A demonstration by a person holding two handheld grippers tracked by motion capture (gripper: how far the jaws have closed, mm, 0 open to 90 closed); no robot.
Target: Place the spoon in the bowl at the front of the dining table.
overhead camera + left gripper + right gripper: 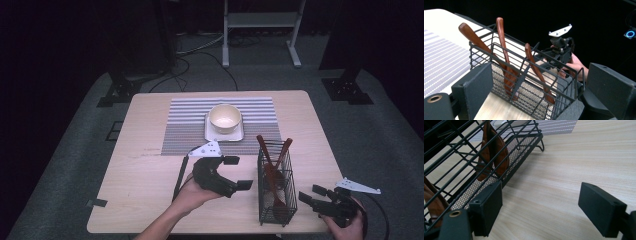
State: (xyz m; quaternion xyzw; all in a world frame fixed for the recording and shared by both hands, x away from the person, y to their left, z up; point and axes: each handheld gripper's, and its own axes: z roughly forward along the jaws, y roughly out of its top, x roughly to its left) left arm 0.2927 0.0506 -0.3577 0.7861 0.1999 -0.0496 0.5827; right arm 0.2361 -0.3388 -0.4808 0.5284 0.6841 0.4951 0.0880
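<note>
Near the front right corner of the table: a black wire basket (274, 187) stands upright, its long side running from the front edge toward the middle of the table.
Basket contents: three dark wooden spoons (272, 165) lean inside, handles sticking out above the rim toward the far side; in the left gripper view they rest against the wire dividers (506, 60).
Left gripper (239, 172): held in the person's left hand (192, 192), just left of the basket, jaws spread wide and empty, pointing at the basket's side; in its own view the basket sits between the two black jaws but apart from them.
Right gripper (312, 194): held in the right hand (347, 225) at the front right corner of the table, just right of the basket, jaws wide apart and holding nothing; in its own view bare wood lies between the jaws and the basket's base (499, 170) is beside the left one.
Middle of the far side: a striped grey mat (190, 125) lies flat, reaching close to the far edge.
On the mat: a square white plate (212, 134) with a cream bowl (225, 118) standing on it, well apart from the basket.
</note>
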